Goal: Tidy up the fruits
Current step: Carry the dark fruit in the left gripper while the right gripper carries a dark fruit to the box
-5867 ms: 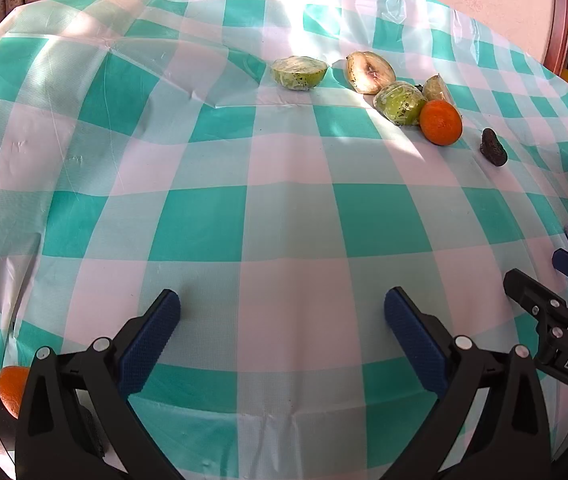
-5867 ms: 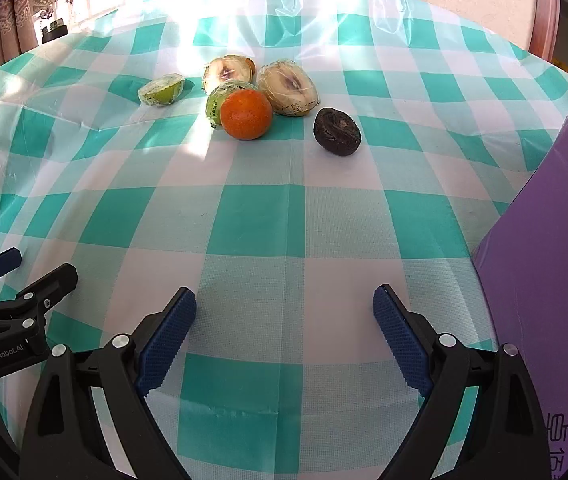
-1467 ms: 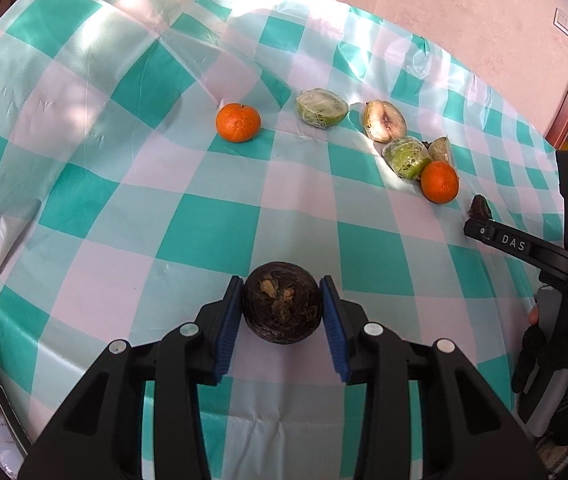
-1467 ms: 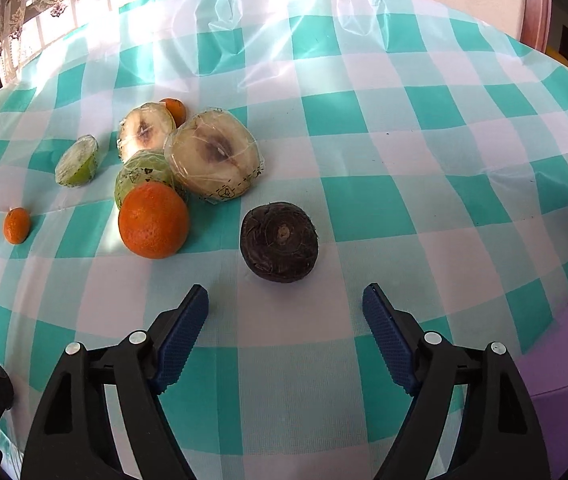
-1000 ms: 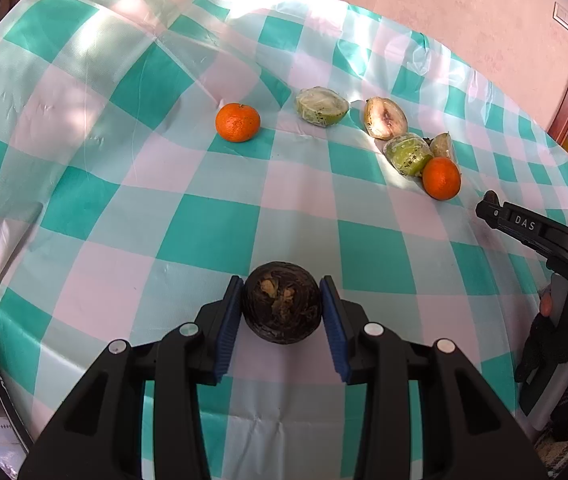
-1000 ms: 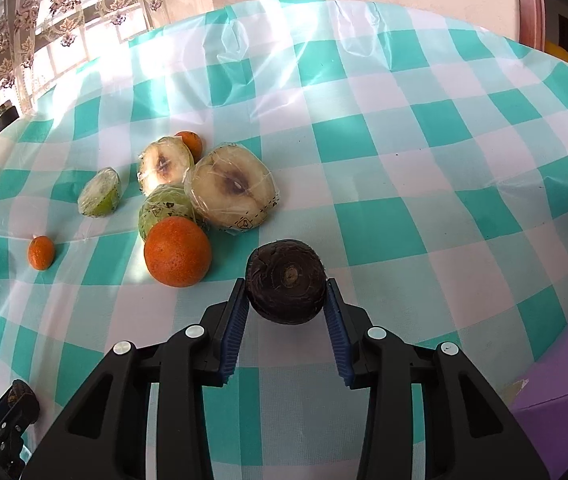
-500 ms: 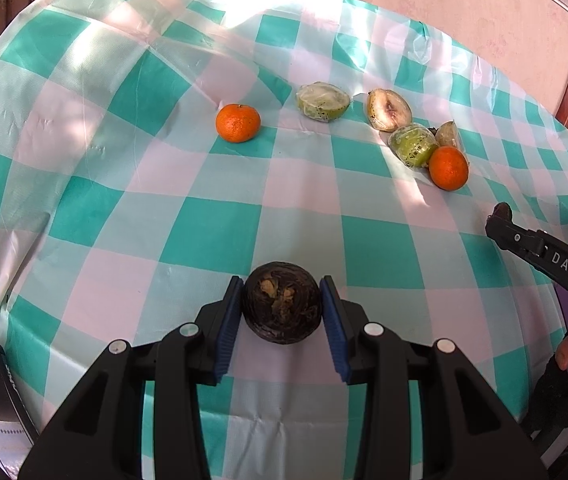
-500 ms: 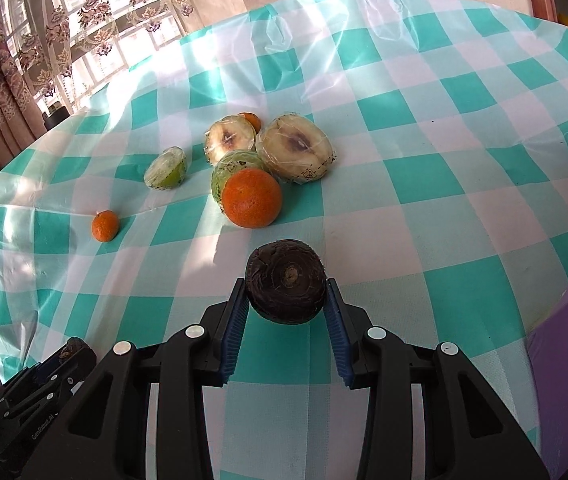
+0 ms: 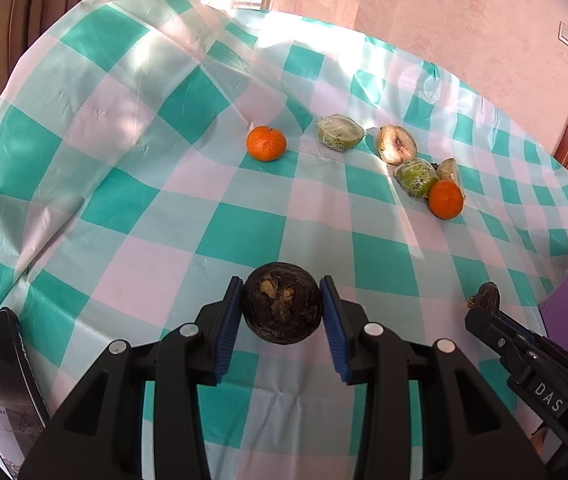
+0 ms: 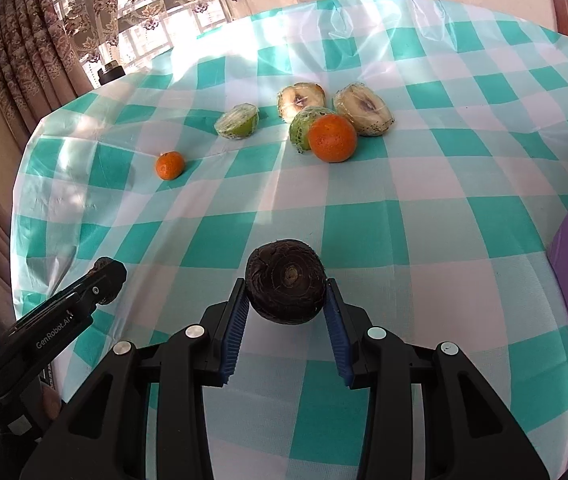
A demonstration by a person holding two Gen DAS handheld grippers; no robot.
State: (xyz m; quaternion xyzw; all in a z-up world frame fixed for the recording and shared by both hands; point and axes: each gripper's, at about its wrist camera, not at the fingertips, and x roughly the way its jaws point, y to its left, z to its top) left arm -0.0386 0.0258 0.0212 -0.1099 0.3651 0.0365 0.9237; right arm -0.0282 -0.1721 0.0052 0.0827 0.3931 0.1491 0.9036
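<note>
fingers [image 9: 231, 320] of the left gripper [image 9: 281, 316] and right gripper [image 10: 287, 312] are each clamped on a dark fruit [image 9: 281, 307]; bare counter [image 9: 243, 216] is seen ahead.

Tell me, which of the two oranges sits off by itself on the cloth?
The smaller orange, alone on the window side. The bigger orange sits pressed against the wrapped green fruit half, in the cluster of cut fruit.

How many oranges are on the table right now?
2. The small orange sits alone at the left; the big orange rests against the wrapped fruit halves. None looks hidden.
</note>
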